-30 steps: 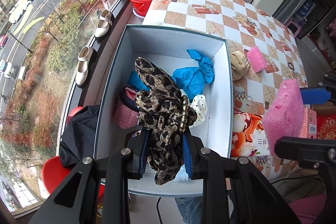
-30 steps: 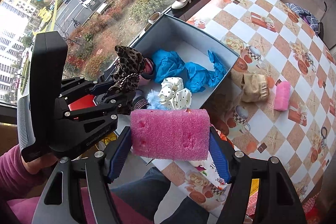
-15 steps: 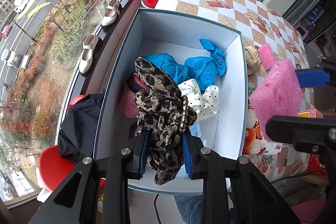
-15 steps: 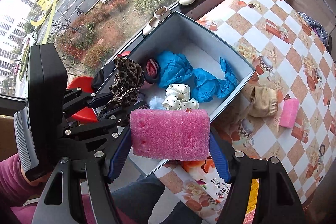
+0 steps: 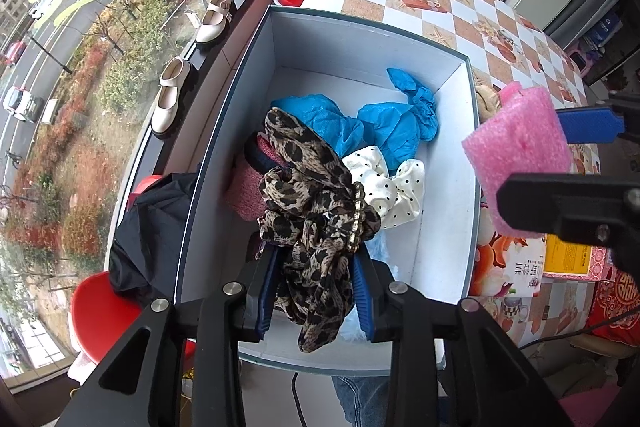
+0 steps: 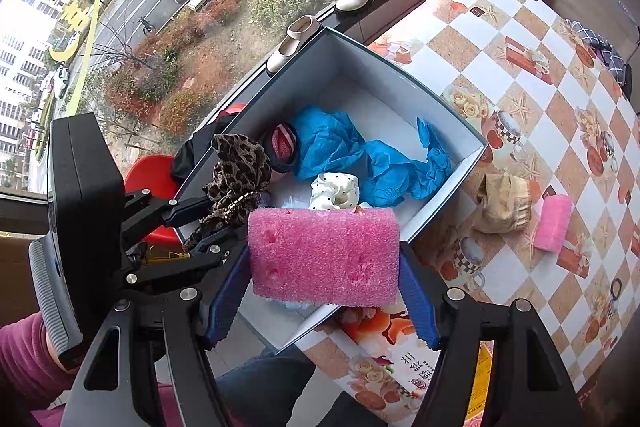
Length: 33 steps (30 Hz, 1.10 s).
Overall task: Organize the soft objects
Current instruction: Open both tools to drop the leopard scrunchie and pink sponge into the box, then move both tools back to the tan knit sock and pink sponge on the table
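Releasing the leopard-print scarf (image 5: pixel 316 215) is your step now: the left gripper (image 5: pixel 316 291) hangs over the near end of the box (image 5: pixel 360 39) and its jaws have just been opening, with the fabric between the blue pads and bunched against them, so judge it barely held, not free. Spread the jaws wider before you lift, and come straight up so the beaded trim doesn't snag a pad and drag the scarf out over the near rim. It should land on the pink knit piece (image 5: pixel 248 187) and the white dotted scrunchie (image 5: pixel 384 183), beside the blue crumpled fabric (image 5: pixel 360 123).

Your right gripper (image 6: pixel 324 279) is clamped on the pink sponge (image 6: pixel 324 255) by its two ends, over the box's near corner, close beside the left gripper. Wait until the left is clear, then carry the sponge to the bare floor at the far end and let go low.

On the checked tablecloth (image 6: pixel 520 27) a beige cloth (image 6: pixel 502 203) and a second pink sponge (image 6: pixel 554 223) lie just outside the box, probably your next picks
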{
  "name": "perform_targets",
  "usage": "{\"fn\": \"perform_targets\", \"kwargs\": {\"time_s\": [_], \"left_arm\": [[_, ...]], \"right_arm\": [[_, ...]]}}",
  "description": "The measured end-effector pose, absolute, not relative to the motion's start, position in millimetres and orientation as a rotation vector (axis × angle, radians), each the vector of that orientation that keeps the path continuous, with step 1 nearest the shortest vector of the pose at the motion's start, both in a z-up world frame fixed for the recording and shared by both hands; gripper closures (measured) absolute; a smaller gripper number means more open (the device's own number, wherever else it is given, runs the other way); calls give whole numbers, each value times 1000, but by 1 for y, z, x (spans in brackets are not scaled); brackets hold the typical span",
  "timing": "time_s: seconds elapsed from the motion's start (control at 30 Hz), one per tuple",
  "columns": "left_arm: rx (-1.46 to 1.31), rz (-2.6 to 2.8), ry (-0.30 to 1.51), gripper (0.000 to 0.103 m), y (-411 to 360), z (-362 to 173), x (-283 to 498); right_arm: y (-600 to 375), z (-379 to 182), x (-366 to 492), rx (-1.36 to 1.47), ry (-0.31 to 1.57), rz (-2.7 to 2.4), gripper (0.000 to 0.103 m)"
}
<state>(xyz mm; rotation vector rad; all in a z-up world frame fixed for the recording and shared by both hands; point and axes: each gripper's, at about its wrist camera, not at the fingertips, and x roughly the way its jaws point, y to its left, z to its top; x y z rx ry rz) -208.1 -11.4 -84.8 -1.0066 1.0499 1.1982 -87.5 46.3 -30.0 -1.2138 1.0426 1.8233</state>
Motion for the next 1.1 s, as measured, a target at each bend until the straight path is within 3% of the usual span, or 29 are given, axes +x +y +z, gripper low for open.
{"fn": "perform_targets", "kwargs": {"time_s": [0.1,0.2,0.23,0.33,0.43,0.63,0.9,1.1], "left_arm": [[-999,1197,1042,53,-13,-82,-208],[-1001,1195,1051,26,-12,-82,-207],[-1010,1193,1048,23,-12,-83,-208],[-1069,1184,1038,22,-10,-86,-213],[-1067,1194,1066,16,-9,-87,-212],[-1068,1122,1067,16,1,-72,-190],[-879,994,1085,15,20,-36,-105],[-857,921,1126,15,21,-39,-57]], "right_arm": [[51,-32,-90,-1210,1049,1823,32],[55,-33,-91,-1194,1068,1829,31],[57,-34,-91,-1181,1081,1831,30],[63,-37,-86,-1158,1127,1796,0],[63,-34,-73,-1137,1149,1750,0],[50,-17,-14,-1074,1257,1680,0],[32,6,105,-959,1346,1485,0],[64,-19,173,-981,1338,1338,0]]}}
